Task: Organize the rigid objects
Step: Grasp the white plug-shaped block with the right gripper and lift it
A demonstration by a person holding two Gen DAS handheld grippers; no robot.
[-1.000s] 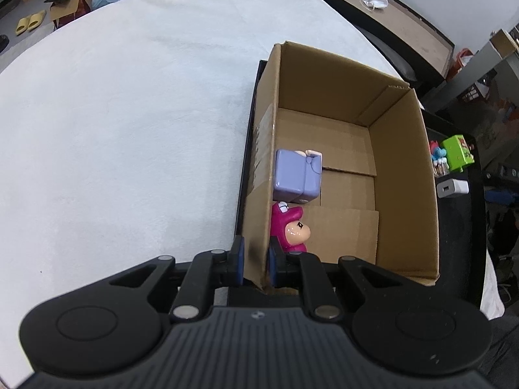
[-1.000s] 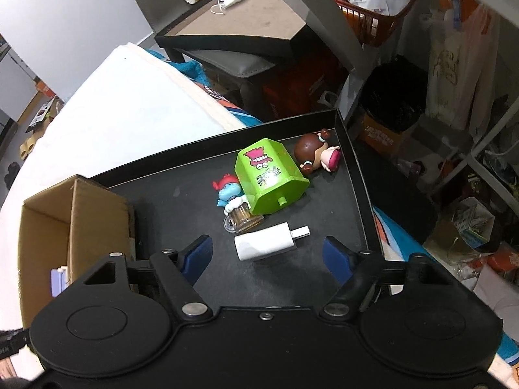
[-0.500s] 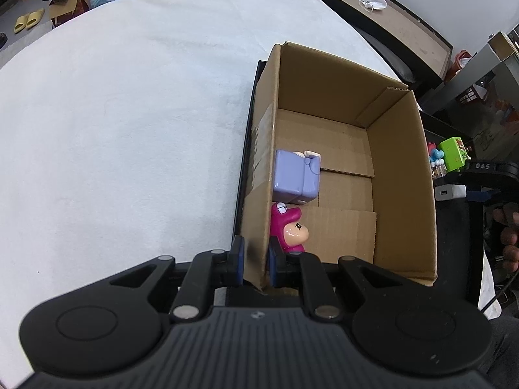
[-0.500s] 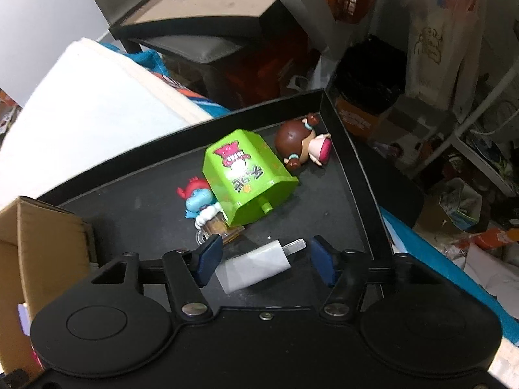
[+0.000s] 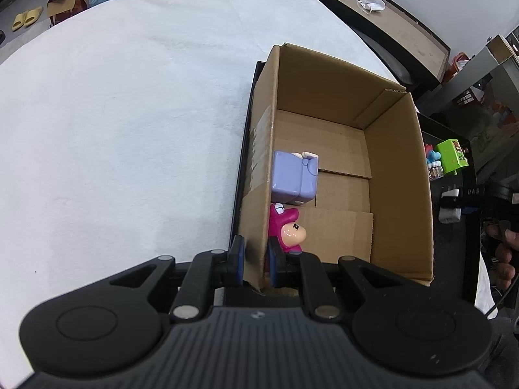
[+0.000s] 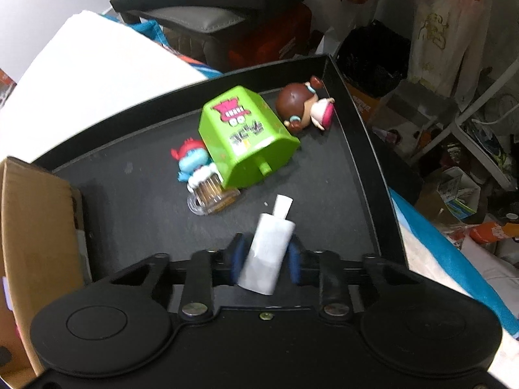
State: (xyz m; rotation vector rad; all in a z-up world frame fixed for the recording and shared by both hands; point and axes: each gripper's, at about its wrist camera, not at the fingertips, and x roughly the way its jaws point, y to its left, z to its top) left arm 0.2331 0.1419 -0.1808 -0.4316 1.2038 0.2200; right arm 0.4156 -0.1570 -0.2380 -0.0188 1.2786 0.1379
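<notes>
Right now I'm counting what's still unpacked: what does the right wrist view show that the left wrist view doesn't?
Right wrist only: a brown-haired doll figure lying in the black tray's far corner.

Left wrist only: a lilac block toy and a magenta figure inside the cardboard box, whose wall the left gripper clamps.

Both: the green cube toy, the blue red-haired figure, and the white charger in the right gripper.

A white cloth (image 5: 129,113) covers the wide surface filling the left of the left wrist view. At the upper right stands a dark side table with a brown top (image 5: 399,26). Yellow slippers (image 5: 27,19) lie on the floor at the upper left. In the right wrist view, a black bin bag (image 6: 373,55) and a white shelf frame (image 6: 480,110) crowd the right side.
</notes>
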